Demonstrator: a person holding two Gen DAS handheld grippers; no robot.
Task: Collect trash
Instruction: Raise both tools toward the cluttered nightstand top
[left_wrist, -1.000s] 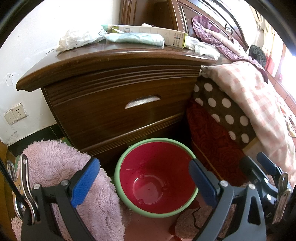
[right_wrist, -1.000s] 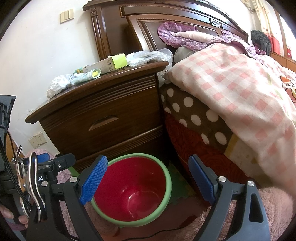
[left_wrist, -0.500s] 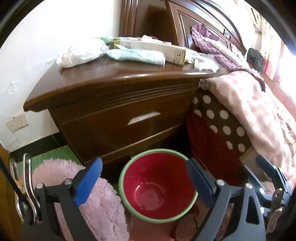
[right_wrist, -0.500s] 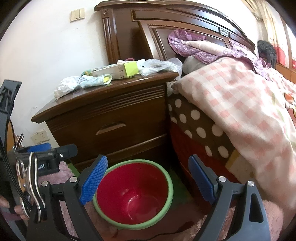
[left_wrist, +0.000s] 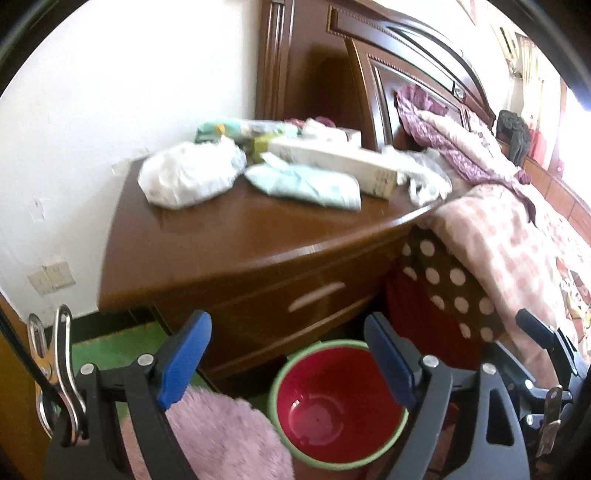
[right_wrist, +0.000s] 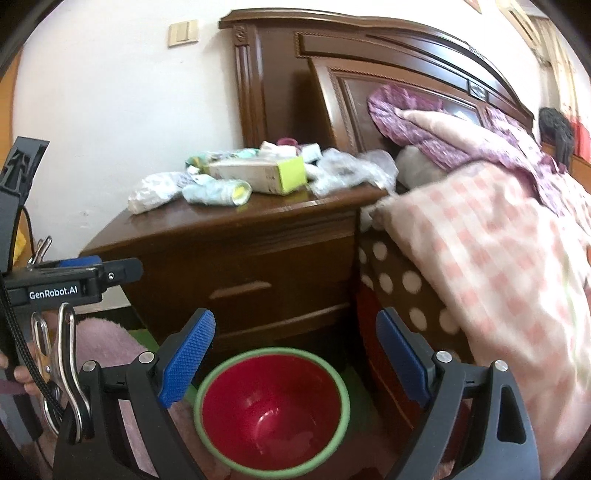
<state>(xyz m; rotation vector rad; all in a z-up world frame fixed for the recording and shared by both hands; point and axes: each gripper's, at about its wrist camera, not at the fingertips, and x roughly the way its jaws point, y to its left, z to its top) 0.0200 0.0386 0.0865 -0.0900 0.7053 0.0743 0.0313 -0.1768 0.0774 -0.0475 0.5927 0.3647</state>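
A red bin with a green rim (left_wrist: 338, 404) (right_wrist: 271, 410) stands empty on the floor in front of a dark wooden nightstand (left_wrist: 236, 236) (right_wrist: 236, 236). Trash lies on the nightstand top: a crumpled white bag (left_wrist: 190, 173) (right_wrist: 153, 192), a pale blue wrapper (left_wrist: 306, 184) (right_wrist: 216, 192), a long carton (left_wrist: 332, 166) (right_wrist: 260, 175) and clear plastic (left_wrist: 424, 177) (right_wrist: 347, 171). My left gripper (left_wrist: 288, 354) hangs above the bin, its jaws closing with nothing between them. My right gripper (right_wrist: 297, 350) is open and empty over the bin too.
A bed with a pink checked quilt (left_wrist: 509, 236) (right_wrist: 491, 240) and a dotted cover presses against the nightstand's right side. A fluffy pink mat (left_wrist: 218, 435) (right_wrist: 107, 343) lies left of the bin. A wall socket (left_wrist: 51, 277) sits low on the left wall.
Both grippers have risen, so the nightstand top and its trash now show from above and the bin has dropped lower in both views. The left jaws stand slightly narrower.
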